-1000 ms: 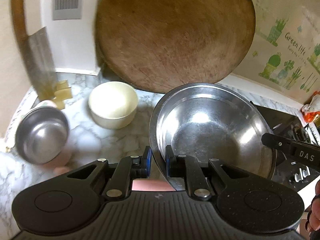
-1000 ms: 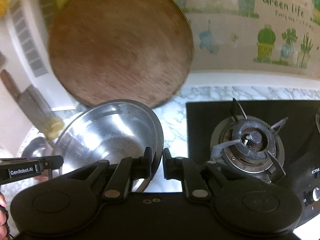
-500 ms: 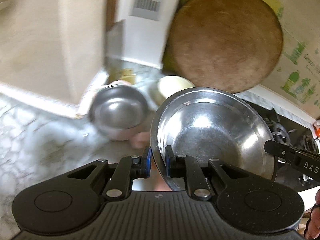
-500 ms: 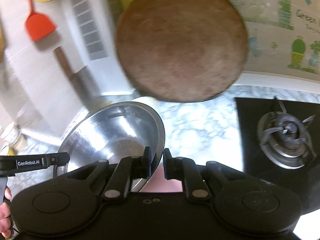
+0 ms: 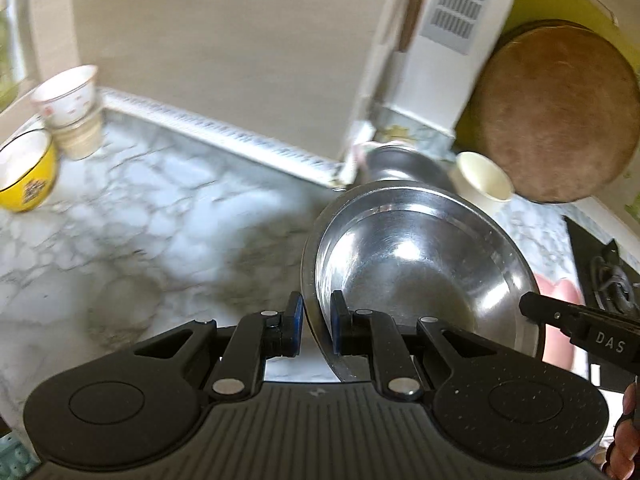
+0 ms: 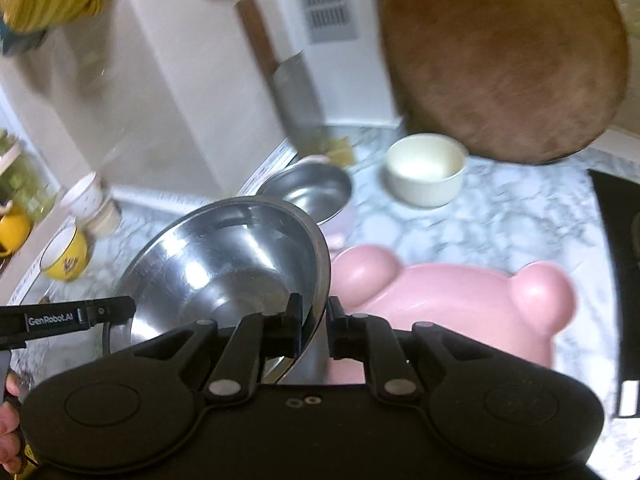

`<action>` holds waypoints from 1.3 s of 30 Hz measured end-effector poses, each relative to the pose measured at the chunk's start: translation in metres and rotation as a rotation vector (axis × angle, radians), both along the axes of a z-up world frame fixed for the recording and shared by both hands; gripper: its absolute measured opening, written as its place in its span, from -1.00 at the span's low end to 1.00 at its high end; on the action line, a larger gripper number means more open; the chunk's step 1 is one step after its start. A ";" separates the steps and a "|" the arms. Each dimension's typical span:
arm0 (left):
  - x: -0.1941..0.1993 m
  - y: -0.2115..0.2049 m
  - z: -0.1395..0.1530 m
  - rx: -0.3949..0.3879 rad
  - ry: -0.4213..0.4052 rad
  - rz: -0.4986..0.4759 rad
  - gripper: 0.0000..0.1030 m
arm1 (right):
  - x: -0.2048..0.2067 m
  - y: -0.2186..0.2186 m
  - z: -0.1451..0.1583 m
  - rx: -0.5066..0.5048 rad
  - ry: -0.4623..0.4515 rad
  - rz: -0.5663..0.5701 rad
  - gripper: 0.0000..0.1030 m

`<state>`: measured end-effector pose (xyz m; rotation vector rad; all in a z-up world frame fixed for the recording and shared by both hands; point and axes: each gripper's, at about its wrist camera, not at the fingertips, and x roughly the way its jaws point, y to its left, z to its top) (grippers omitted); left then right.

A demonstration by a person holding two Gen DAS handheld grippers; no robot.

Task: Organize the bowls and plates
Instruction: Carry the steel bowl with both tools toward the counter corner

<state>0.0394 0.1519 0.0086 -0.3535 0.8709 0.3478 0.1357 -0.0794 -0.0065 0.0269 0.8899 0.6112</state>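
A large steel bowl [image 5: 420, 264] hangs above the marble counter, held from both sides. My left gripper [image 5: 317, 322] is shut on its left rim. My right gripper [image 6: 314, 324] is shut on its right rim, where the same steel bowl [image 6: 224, 264] shows. A smaller steel bowl [image 6: 308, 192] sits on something pink behind it. A cream bowl [image 6: 426, 168] stands by the round wooden board [image 6: 504, 60]. A pink bear-shaped plate [image 6: 452, 300] lies under my right gripper. A yellow bowl [image 5: 24, 176] and stacked white cups [image 5: 72, 112] stand at the far left.
A cleaver [image 6: 296, 96] leans on the white wall unit. The black gas hob [image 6: 624, 280] lies at the right edge. Bare marble counter [image 5: 160, 232] stretches between the yellow bowl and the held bowl. Jars [image 6: 16, 176] stand on a ledge at far left.
Both grippers have carried the large steel bowl left and back from the wooden board and hob. The pink plate, yellow bowl and cups have come into view.
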 end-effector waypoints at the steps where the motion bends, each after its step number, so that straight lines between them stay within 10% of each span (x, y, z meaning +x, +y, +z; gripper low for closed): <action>1: -0.003 0.004 -0.003 0.003 0.004 0.011 -0.75 | -0.002 0.006 -0.004 -0.003 0.009 0.009 -0.75; 39: -0.022 0.042 -0.071 -0.001 0.072 0.088 -0.75 | -0.006 0.075 -0.066 -0.135 0.072 0.142 -0.61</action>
